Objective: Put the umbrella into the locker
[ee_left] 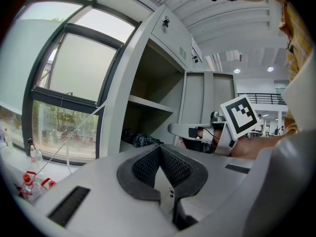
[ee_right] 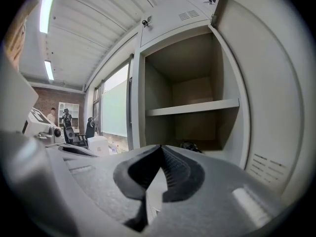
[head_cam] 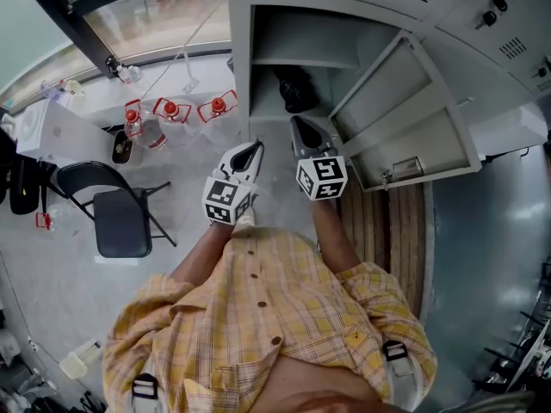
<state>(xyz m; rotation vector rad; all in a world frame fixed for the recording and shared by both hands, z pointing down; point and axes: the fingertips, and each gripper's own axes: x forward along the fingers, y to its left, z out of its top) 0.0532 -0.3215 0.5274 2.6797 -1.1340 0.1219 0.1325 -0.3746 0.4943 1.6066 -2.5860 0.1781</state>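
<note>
The grey locker [head_cam: 301, 41] stands open in front of me, its door [head_cam: 413, 127] swung out to the right. A dark folded umbrella [head_cam: 297, 89] lies inside on the lower compartment's floor, under the shelf; it shows as a dark bundle in the left gripper view [ee_left: 140, 139] and in the right gripper view [ee_right: 190, 146]. Both grippers hover side by side just outside the opening, apart from the umbrella. My left gripper [head_cam: 256, 148] [ee_left: 159, 149] is shut with nothing in it. My right gripper [head_cam: 297, 124] [ee_right: 160, 149] is also shut and empty, pointing into the locker.
A black folding chair [head_cam: 120, 218] stands on the floor to the left. Several red-capped bottles [head_cam: 172, 110] sit along the window sill, with a white box [head_cam: 52, 132] further left. More closed locker doors [head_cam: 508, 33] run to the right.
</note>
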